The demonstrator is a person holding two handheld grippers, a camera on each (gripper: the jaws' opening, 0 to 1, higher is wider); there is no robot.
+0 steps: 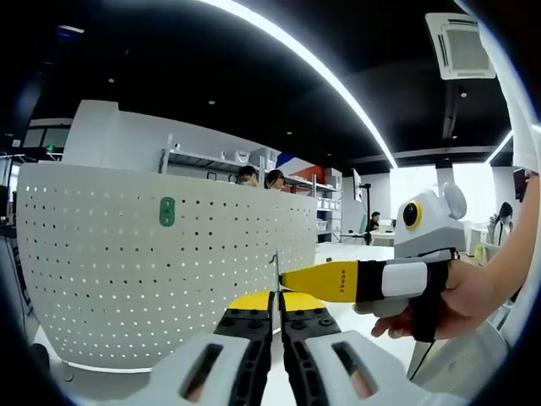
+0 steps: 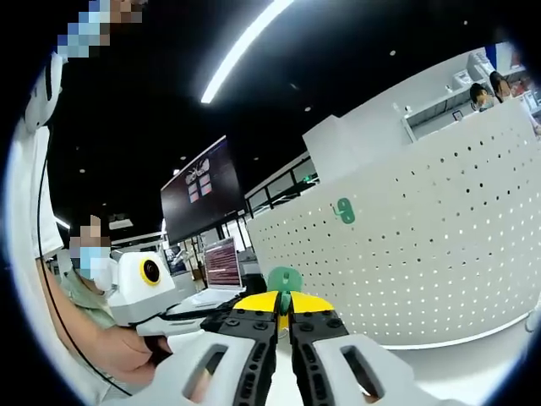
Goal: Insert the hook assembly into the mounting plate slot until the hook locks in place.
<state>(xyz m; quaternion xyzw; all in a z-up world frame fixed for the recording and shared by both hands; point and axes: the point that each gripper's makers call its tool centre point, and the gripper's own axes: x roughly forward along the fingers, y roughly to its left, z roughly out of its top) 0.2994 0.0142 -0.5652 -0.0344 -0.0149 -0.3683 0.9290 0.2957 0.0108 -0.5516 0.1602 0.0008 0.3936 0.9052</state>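
**Both grippers closed before the pegboard**

Your left gripper (image 1: 276, 317) is closed on a thin metal hook (image 1: 276, 269). Your right gripper (image 2: 283, 320) pinches a green hook (image 2: 285, 279). Beyond, a green piece (image 1: 167, 211) sits on the pegboard (image 1: 127, 271). The right gripper view alone shows a laptop (image 2: 223, 264).

Matt white perforated panel (image 1: 152, 279) carries a smooth green plastic hook (image 1: 167, 211)

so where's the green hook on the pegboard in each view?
Left gripper view: green hook sits upper left on the white pegboard, left of and above the jaws.
Right gripper view: green hook sits right of centre on the pegboard, above the jaws.
Shared landmark: the curved pegboard itself.
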